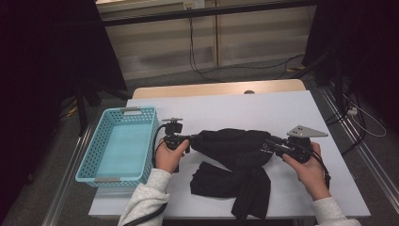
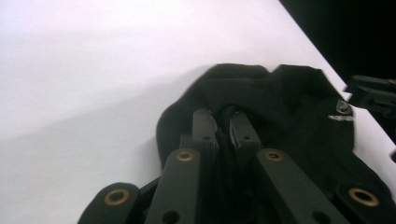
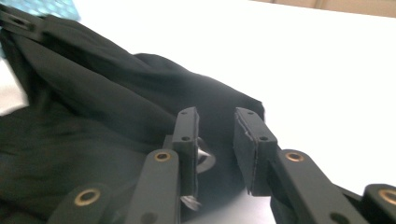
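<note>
Black garment lay bunched on white tabletop, right of the turquoise basket. Left gripper had its fingers clenched on a fold at the garment's left end. Right gripper at the right end: fingers parted, released, cloth beneath and between them but not pinched.

Turquoise basket, seemingly empty, table-left

Black tools, brass-ringed screws, grey three-cornered plate, pale grey sleeves.
</note>
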Demonstrator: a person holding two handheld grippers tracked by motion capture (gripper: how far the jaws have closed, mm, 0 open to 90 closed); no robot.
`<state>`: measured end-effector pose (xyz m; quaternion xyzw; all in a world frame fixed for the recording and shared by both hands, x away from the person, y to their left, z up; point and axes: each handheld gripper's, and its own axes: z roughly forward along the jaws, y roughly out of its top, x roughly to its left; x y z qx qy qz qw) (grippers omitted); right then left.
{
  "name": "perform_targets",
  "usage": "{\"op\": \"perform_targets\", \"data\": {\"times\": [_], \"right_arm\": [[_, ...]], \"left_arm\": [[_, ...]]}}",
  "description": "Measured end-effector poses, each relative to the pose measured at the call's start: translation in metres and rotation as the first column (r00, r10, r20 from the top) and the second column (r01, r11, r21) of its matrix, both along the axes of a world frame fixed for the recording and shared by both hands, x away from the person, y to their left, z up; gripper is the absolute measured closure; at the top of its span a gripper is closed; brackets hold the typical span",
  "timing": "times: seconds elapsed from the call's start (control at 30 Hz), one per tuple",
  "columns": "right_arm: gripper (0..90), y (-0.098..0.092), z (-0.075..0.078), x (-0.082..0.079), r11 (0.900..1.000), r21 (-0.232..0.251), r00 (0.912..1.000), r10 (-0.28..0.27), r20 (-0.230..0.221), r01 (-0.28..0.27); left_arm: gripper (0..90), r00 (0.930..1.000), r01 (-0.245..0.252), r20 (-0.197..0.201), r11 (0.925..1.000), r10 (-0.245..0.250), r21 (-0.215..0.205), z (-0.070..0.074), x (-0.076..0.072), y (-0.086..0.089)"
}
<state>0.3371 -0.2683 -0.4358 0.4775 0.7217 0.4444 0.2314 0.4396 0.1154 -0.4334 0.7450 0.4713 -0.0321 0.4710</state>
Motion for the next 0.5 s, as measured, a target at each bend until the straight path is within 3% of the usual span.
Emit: {"op": "perform_targets", "data": {"times": [0.27,0.4,0.5], "right_arm": [[59.7,-0.010,-0.009,0.012,0.997,-0.005,0.9962,-0.077,-0.040,0.076],[62.6,-0.011,-0.022,0.023,0.990,-0.050,0.9877,-0.136,-0.076,0.133],[61.7,-0.005,-0.029,0.030,0.995,-0.027,0.9890,-0.096,-0.113,0.094]], "left_arm": [[83.6,0.9974,-0.064,-0.030,0.9974,0.065,0.034,-0.011,0.008,0.013],[83.4,0.9961,-0.079,-0.036,0.9959,0.081,0.044,-0.013,0.008,0.016],[82.9,0.9961,-0.078,-0.037,0.9957,0.080,0.049,-0.014,0.009,0.017]]}}
